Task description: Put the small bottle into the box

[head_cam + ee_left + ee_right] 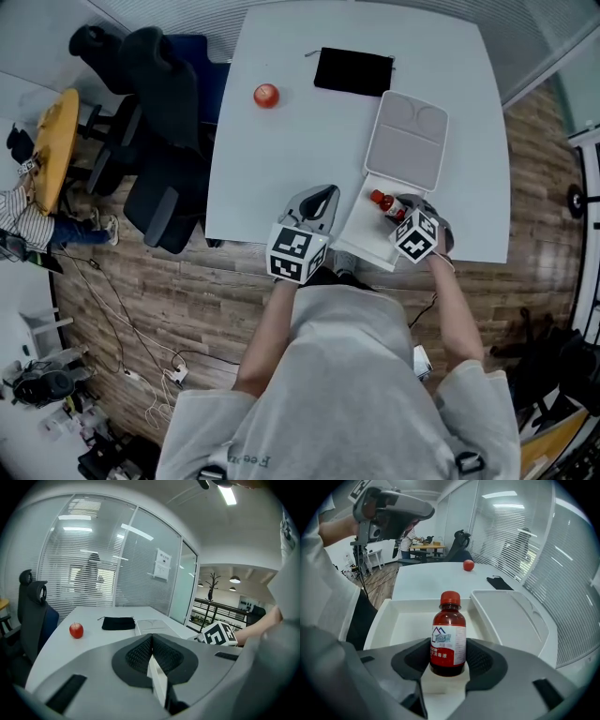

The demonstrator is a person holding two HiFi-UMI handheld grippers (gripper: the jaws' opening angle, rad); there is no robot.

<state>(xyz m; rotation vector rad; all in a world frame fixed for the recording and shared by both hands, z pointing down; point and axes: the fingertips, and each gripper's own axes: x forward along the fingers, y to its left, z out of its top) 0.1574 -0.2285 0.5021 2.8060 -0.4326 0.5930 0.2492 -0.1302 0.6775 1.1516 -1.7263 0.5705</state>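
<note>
A small brown bottle [447, 639] with a red cap and a white label stands upright between the jaws of my right gripper [447, 663], which is shut on it. Just beyond it lies the white box [405, 625], open, with its lid [511, 616] folded back to the right. In the head view the bottle [382, 202] is over the box's near part [361, 230], held by the right gripper [398, 208]. My left gripper [319, 202] hovers left of the box near the table's front edge. Its jaws are shut with nothing in them [152, 660].
A red apple [266, 95] and a black pouch [353, 71] lie farther back on the white table [281, 159]. Dark office chairs [155, 122] stand to the table's left. Cables run across the wooden floor [131, 309].
</note>
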